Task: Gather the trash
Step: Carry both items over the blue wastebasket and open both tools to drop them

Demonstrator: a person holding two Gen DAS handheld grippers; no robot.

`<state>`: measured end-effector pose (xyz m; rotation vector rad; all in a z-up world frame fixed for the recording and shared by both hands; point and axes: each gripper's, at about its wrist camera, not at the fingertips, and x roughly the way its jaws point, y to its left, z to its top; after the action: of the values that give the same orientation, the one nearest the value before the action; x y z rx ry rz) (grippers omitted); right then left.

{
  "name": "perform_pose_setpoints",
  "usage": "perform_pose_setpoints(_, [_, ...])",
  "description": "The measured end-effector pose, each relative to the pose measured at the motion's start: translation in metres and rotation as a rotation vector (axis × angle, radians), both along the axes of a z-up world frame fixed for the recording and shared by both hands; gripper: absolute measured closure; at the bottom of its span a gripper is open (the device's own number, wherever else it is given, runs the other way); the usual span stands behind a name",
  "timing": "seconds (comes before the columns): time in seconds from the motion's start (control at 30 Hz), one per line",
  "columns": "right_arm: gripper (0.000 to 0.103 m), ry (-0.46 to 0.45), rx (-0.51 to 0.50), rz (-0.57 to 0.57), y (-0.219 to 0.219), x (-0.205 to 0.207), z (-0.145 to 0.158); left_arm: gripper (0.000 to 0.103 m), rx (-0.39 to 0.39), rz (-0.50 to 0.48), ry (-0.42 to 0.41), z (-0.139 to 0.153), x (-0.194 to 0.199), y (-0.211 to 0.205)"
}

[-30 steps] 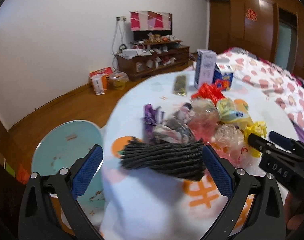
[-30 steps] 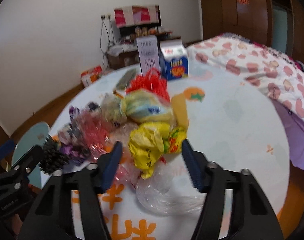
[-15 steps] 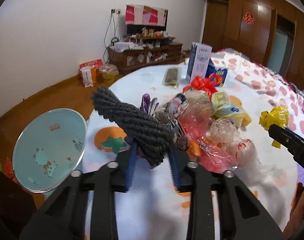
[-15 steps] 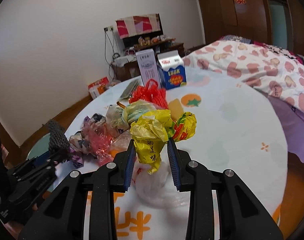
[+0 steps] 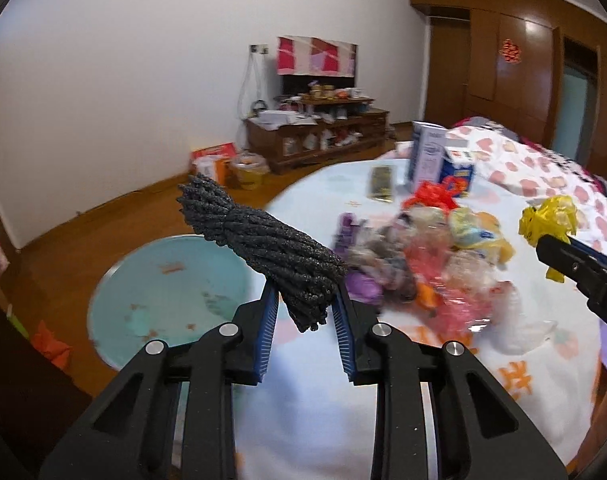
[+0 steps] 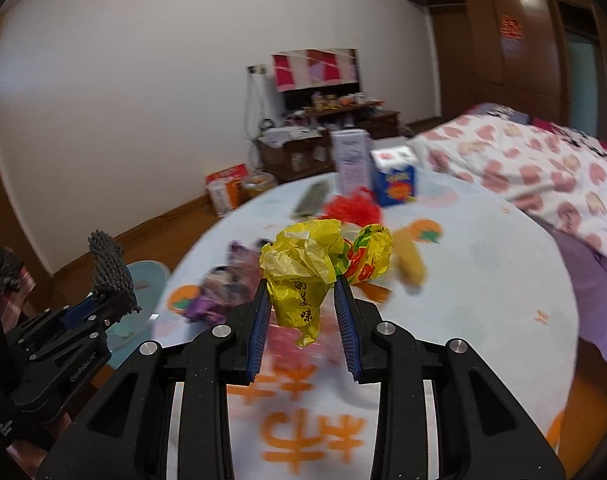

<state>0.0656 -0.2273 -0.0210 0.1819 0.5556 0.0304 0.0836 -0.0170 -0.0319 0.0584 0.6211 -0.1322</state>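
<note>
My left gripper (image 5: pixel 305 300) is shut on a black knobbly bundle (image 5: pixel 259 240) and holds it in the air above the table's left edge; it also shows in the right wrist view (image 6: pixel 109 270). My right gripper (image 6: pixel 303 300) is shut on a crumpled yellow plastic bag (image 6: pixel 303 268) lifted above the table; the bag shows at the right of the left wrist view (image 5: pixel 551 216). A pile of mixed wrappers and plastic bags (image 5: pixel 419 256) lies on the round table (image 5: pixel 323 412).
A light blue round stool (image 5: pixel 171 296) stands left of the table. Two cartons (image 5: pixel 439 160) and a dark flat packet (image 5: pixel 383 184) sit at the table's far side. A bed with a heart-print quilt (image 6: pixel 543 172) lies to the right. A wooden shelf unit (image 5: pixel 319 136) stands by the far wall.
Both grippers closed on their items and lifted them. The left one has swung left with the black bundle, now over the table edge near the stool. The right one has risen with the yellow bag.
</note>
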Motion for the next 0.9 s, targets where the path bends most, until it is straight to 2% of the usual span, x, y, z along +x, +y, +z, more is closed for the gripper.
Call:
perform_pose_setpoints(0.2, [0.070, 0.002, 0.028, 0.134, 0.050, 0.024, 0.010, 0.074, 0.019, 0.115, 0.005, 0.007, 0.008, 0.050])
perform_pose_setpoints(0.4, [0.070, 0.013, 0.030, 0.258, 0.107, 0.045, 0.009, 0.074, 0.020, 0.184, 0.034, 0.001, 0.021, 0.091])
perform_pose_setpoints(0.7, [0.070, 0.056, 0.001, 0.363, 0.168, 0.081, -0.006, 0.074, 0.018, 0.204, 0.096, -0.022, 0.043, 0.119])
perform_pose_setpoints(0.9, [0.069, 0.133, 0.006, 0.405, 0.192, 0.110, -0.030, 0.074, 0.022, 0.194, 0.156, -0.045, 0.055, 0.127])
